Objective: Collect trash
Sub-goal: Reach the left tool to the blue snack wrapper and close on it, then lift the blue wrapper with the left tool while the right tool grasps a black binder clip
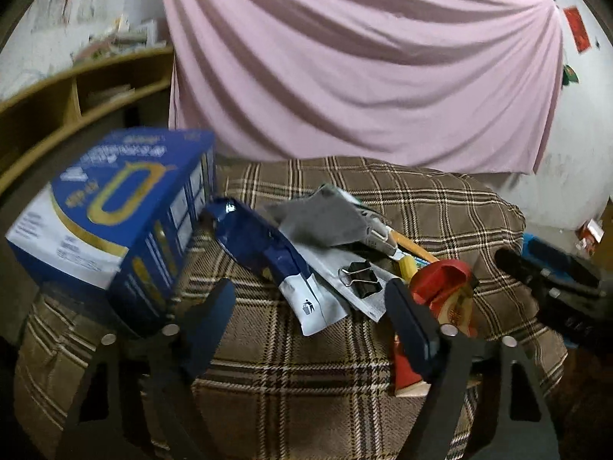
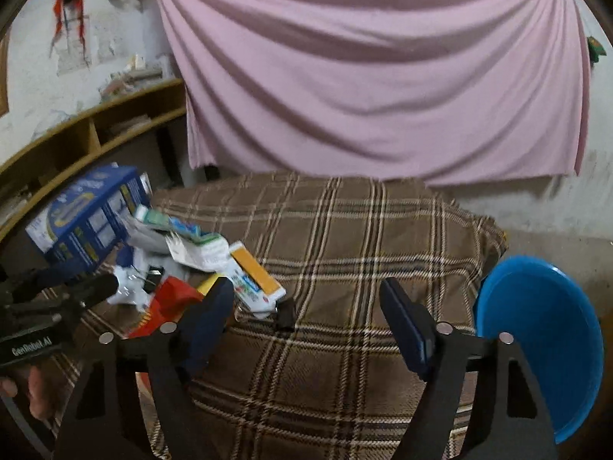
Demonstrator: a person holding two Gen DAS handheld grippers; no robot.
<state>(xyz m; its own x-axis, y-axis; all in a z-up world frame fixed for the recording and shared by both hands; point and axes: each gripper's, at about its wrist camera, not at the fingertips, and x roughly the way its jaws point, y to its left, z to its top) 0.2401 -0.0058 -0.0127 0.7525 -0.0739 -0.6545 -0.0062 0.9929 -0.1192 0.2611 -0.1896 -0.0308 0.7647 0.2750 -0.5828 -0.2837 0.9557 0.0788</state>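
A pile of trash lies on the brown plaid cloth (image 1: 291, 375): a blue and white wrapper (image 1: 276, 264), grey paper (image 1: 322, 218), a black binder clip (image 1: 362, 278), a red wrapper (image 1: 444, 283) and an orange-edged carton (image 2: 254, 280). A big blue and white box (image 1: 111, 226) stands at the left. My left gripper (image 1: 310, 326) is open and empty, just in front of the pile. My right gripper (image 2: 306, 326) is open and empty over bare cloth (image 2: 345, 253), right of the pile. A small black clip (image 2: 285, 316) lies between its fingers.
A blue plastic basin (image 2: 544, 341) stands off the right edge of the cloth. A wooden shelf (image 2: 88, 134) runs along the left wall. A pink sheet (image 2: 364, 76) hangs behind. The other gripper (image 1: 555, 280) shows at the right in the left wrist view.
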